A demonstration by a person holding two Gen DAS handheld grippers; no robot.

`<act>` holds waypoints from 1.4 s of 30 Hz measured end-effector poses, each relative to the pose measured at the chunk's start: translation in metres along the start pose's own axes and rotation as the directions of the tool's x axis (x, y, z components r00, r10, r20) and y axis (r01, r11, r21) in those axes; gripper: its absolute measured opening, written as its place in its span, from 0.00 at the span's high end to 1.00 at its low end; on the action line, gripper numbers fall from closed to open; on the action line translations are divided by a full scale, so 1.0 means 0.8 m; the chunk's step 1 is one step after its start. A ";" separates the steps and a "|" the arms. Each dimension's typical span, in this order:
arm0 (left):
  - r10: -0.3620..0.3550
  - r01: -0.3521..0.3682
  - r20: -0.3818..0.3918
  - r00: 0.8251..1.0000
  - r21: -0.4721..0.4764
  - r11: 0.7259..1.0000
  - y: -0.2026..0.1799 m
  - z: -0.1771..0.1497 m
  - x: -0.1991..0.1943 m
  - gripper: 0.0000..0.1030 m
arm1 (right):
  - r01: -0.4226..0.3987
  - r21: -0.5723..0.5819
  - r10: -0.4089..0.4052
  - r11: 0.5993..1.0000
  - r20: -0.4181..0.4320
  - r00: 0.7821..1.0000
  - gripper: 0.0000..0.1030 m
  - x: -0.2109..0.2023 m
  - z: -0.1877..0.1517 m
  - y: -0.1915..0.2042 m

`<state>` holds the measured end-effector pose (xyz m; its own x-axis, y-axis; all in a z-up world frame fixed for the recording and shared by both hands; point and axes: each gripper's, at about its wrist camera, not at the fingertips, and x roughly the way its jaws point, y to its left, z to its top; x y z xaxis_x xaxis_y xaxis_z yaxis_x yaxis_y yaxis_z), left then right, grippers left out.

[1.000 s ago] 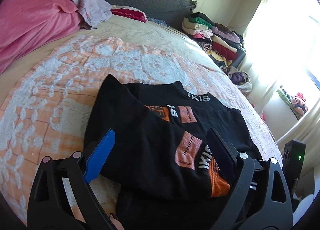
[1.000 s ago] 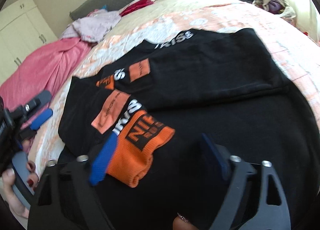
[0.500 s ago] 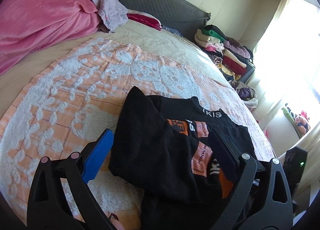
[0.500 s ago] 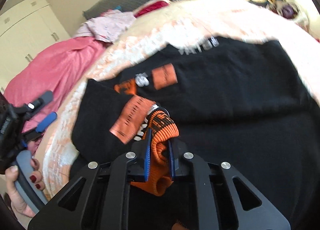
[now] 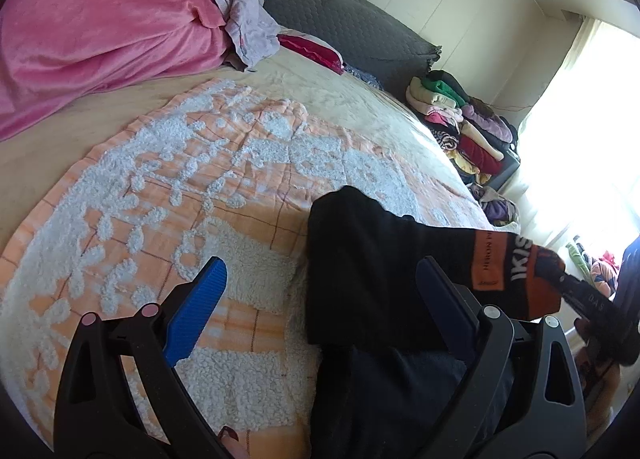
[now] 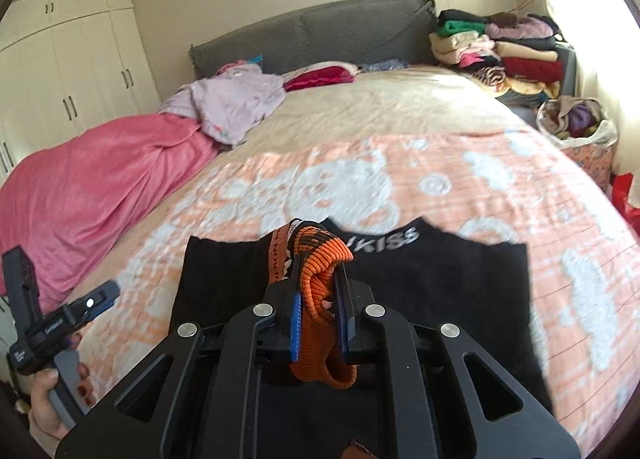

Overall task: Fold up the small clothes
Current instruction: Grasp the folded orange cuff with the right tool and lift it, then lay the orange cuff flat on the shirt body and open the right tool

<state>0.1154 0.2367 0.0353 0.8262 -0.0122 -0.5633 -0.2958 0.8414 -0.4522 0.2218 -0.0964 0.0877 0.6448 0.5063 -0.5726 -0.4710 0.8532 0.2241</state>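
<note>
Item: black sweatshirt (image 6: 432, 291), orange ribbed cuffs and orange printed patches, white "KISS" lettering at the neckline. Location: lying on the orange-and-white tufted bedspread (image 5: 168, 187), near the foot end of the bed. A second ago both its sleeves lay folded flat across the body.

Right gripper (image 6: 318, 323): jaws pinched almost fully together on the orange cuff (image 6: 320, 279) of one sleeve. A second ago they stood wide apart over that cuff as it lay flat; half a second ago they had already closed on it. The cuff is now bunched between the blue pads and raised off the garment. In the left wrist view the black sleeve (image 5: 380, 259) stretches up and to the right, its orange patch and the clamped end showing at the frame's right edge.

Left gripper (image 5: 320, 299): jaws wide apart, nothing gripped; one blue pad over bare bedspread, the other over the black fabric. It is seen at lower left of the right wrist view, handle in a hand (image 6: 48, 399). It has shifted sideways since a second ago, so more bedspread shows.

Surroundings: pink blanket (image 5: 92, 27), lilac garment (image 6: 236, 103), grey headboard (image 6: 320, 31), stack of folded clothes (image 6: 504, 47).
</note>
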 end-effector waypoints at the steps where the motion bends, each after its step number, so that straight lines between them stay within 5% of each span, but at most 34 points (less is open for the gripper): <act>1: 0.000 0.000 0.000 1.000 0.002 1.000 -0.001 0.000 0.000 0.14 | 0.017 -0.001 -0.017 1.000 0.007 1.000 0.88 -0.002 0.001 -0.008; 8: 0.002 -0.002 -0.012 1.000 0.042 0.999 -0.014 -0.002 0.007 0.14 | 0.081 0.029 -0.081 0.996 -0.002 0.997 0.88 0.002 -0.005 -0.049; 18: -0.018 0.035 -0.072 0.997 0.244 0.969 -0.092 0.002 0.047 0.14 | 0.115 0.059 -0.113 0.992 -0.029 0.993 0.88 0.011 -0.020 -0.080; 28: -0.020 0.076 -0.192 0.981 0.289 0.954 -0.115 -0.011 0.114 0.25 | 0.149 0.064 -0.146 0.987 -0.045 0.988 0.88 0.018 -0.028 -0.097; 37: -0.056 0.124 -0.246 0.968 0.273 0.954 -0.120 -0.026 0.140 0.47 | 0.162 0.075 -0.158 0.984 -0.060 0.986 0.88 0.025 -0.033 -0.104; 42: -0.056 0.130 -0.264 0.963 0.271 0.954 -0.121 -0.030 0.148 0.48 | 0.170 0.071 -0.166 0.983 -0.068 0.984 0.88 0.028 -0.034 -0.103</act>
<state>0.2303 0.1408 -0.0042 0.6856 -0.2012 -0.6996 -0.0451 0.9474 -0.3167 0.2589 -0.1591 0.0354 0.6716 0.3483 -0.6539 -0.3104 0.9337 0.1785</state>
